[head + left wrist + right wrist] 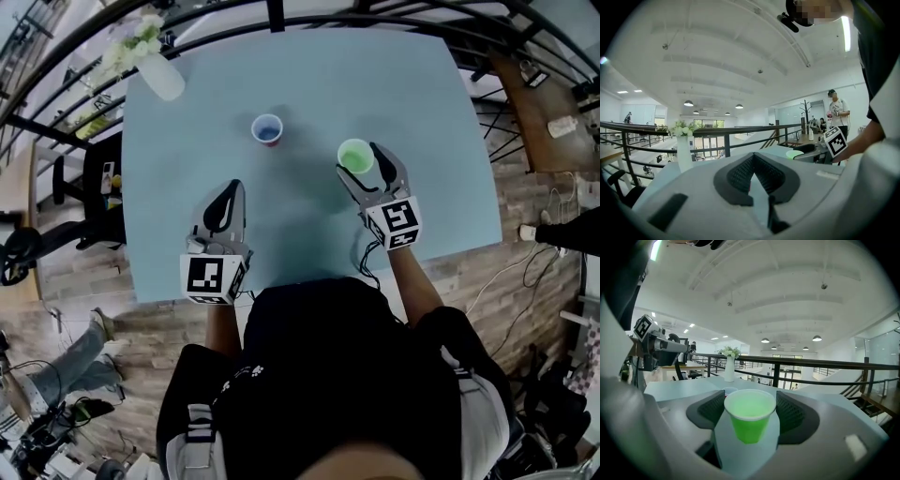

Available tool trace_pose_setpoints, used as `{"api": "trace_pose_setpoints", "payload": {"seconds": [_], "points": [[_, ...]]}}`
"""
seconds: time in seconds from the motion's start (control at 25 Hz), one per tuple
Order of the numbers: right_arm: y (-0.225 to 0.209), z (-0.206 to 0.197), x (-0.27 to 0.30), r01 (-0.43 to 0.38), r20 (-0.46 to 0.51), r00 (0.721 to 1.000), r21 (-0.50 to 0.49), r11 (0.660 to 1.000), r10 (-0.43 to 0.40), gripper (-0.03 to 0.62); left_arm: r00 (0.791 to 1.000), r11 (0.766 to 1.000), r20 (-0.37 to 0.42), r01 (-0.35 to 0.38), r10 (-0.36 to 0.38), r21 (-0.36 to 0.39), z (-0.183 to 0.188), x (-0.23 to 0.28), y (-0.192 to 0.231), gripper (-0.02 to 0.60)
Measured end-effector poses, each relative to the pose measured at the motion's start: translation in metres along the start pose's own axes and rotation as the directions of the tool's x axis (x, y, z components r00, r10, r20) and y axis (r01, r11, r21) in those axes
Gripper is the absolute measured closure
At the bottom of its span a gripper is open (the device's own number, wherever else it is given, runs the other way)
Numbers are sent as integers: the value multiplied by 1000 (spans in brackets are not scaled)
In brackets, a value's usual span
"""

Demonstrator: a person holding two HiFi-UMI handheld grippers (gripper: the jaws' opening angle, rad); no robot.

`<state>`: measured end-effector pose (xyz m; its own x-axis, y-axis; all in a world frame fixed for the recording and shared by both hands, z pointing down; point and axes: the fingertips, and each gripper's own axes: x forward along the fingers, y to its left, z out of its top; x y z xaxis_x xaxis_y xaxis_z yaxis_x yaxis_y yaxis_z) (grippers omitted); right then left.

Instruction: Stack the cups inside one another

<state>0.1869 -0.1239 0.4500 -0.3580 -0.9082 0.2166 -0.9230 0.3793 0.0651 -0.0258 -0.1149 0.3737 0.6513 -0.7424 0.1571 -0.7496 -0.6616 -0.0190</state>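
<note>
A light green cup (355,155) stands upright between the jaws of my right gripper (364,161), right of the table's middle. In the right gripper view, both pads touch the rim of the green cup (749,420), so the right gripper (750,401) is shut on it. A second cup (267,128), showing blue and red inside, stands alone farther back and to the left; its rim (730,391) peeks out behind the green one. My left gripper (231,187) hovers near the table's front left, jaws shut with nothing between them (753,157).
A white vase with flowers (159,75) stands at the far left corner of the pale blue table (309,244). A black railing (281,19) runs behind the table. An office chair (94,178) is on the left and a wooden desk (544,112) on the right.
</note>
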Motion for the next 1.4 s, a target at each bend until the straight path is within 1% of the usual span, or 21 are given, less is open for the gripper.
{"api": "trace_pose_setpoints", "payload": {"seconds": [0.24,0.52,0.64,0.92,1.08,1.4], "points": [[19,15,15,-51,22,998,-6,999,51,250,999,999,4,-41,41,-12,-1,-20,12,588],[38,35,51,-133,66,989,17,991,132,250,994,994,-11,-105,105,-21,-7,-40,30,588],[45,43,67,-164,81,983,12,986,162,250,990,990,-16,-137,137,-21,-9,-49,37,588],[65,58,108,-237,98,967,0,971,236,250,975,975,-25,-220,219,-39,-14,-67,61,588],[73,56,127,-272,94,958,5,962,271,250,967,966,-31,-255,254,-47,-16,-72,67,588],[86,45,168,-319,70,946,8,948,318,250,945,945,-76,-323,318,-61,-32,-84,84,588]]}}
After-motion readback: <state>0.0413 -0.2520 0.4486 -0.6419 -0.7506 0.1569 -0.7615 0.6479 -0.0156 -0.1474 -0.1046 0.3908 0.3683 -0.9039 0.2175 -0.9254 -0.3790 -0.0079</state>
